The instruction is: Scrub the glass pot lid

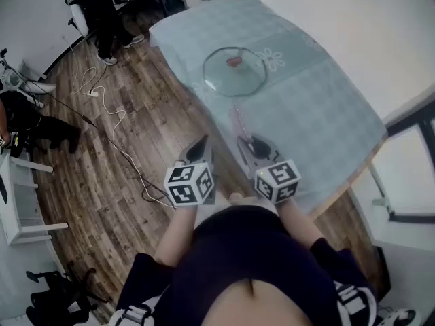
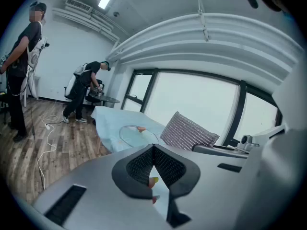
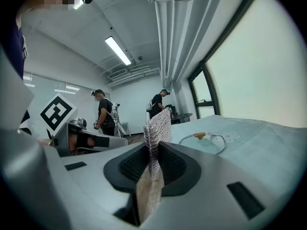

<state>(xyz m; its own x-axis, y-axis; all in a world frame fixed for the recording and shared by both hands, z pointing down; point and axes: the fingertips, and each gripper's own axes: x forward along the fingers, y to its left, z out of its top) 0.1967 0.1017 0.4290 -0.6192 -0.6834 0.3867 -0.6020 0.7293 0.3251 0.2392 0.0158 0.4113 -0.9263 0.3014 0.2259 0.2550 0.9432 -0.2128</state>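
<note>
Glass lid (image 1: 233, 71), metallic mesh scrubber (image 3: 158, 133), wood floor (image 1: 102, 148)

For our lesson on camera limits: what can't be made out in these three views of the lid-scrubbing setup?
Glass pot lid: any dirt on it, too small in every view.
Mesh scrubber: lower end hidden between the right hand-held gripper's jaws, right gripper view.
Table: near corner hidden behind the same hand-held gripper, head view.

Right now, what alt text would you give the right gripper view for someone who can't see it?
The right claw is shut on a silvery mesh scrubbing cloth that stands upright between its jaws. Beyond it, the glass pot lid lies flat on a pale blue tablecloth, with two people standing far behind.
</note>
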